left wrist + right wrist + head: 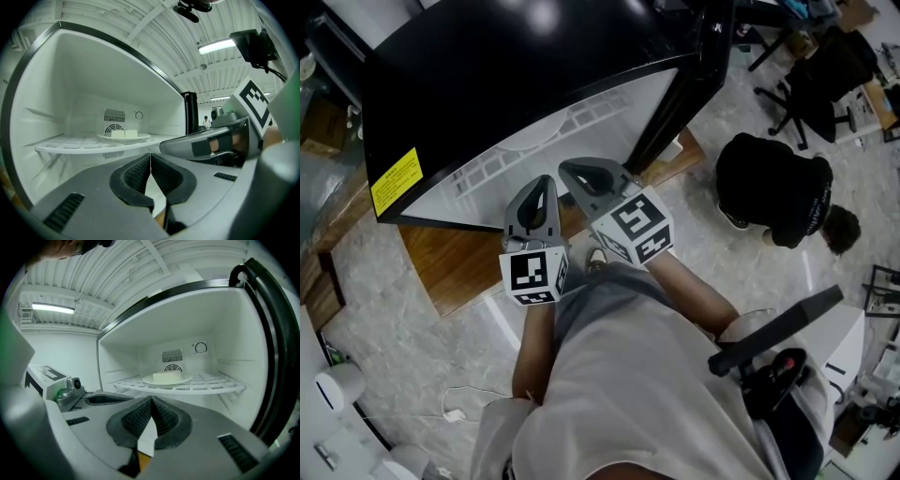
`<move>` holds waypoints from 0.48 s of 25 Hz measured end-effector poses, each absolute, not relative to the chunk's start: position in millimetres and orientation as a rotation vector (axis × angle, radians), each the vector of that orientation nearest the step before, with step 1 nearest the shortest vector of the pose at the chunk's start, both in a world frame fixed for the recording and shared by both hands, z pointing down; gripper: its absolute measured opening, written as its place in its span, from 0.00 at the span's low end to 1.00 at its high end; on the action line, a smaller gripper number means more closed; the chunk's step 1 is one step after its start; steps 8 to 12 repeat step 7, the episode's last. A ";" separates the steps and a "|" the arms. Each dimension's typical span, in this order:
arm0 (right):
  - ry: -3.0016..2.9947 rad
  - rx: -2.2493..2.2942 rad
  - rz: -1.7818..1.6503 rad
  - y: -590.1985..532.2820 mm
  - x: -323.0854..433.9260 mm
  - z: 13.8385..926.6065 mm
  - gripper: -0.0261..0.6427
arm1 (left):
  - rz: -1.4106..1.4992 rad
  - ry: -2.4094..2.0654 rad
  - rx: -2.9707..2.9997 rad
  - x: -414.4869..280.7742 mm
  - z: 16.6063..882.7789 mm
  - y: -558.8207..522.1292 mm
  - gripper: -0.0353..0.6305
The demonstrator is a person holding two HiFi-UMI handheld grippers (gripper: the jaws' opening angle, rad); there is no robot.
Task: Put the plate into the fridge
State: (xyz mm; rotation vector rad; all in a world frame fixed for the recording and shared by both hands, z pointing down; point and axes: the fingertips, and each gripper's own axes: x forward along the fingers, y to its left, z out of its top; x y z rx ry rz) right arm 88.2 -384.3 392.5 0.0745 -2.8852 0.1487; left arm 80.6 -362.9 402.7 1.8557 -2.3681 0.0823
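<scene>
Plate (167, 378) looks delivered already: up close, left gripper (150, 161) and right gripper (151, 404) both have fingers (136, 174) pressed together, holding nothing, just outside the fridge (225, 324); further in, it sits flat, middle of the shelf (213, 385), probably so it won't tip

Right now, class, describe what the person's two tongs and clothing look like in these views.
Both the left tongs and right tongs are smooth grey with black ribbed pads. Each carries a white cube with black square markers. The person wears a pale short-sleeved shirt.
</scene>
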 end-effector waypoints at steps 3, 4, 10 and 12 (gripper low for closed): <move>-2.877 0.064 0.151 -382.3 90.5 398.9 0.06 | 0.078 -2.358 1.855 84.1 407.8 -365.3 0.08; -2.875 0.062 0.155 -381.3 91.1 399.9 0.06 | 0.077 -2.355 1.855 85.2 408.3 -365.2 0.08; -2.874 0.055 0.169 -377.4 92.5 400.9 0.06 | 0.069 -2.345 1.858 88.0 408.1 -364.0 0.08; -2.874 0.055 0.169 -377.4 92.5 400.9 0.06 | 0.069 -2.345 1.858 88.0 408.1 -364.0 0.08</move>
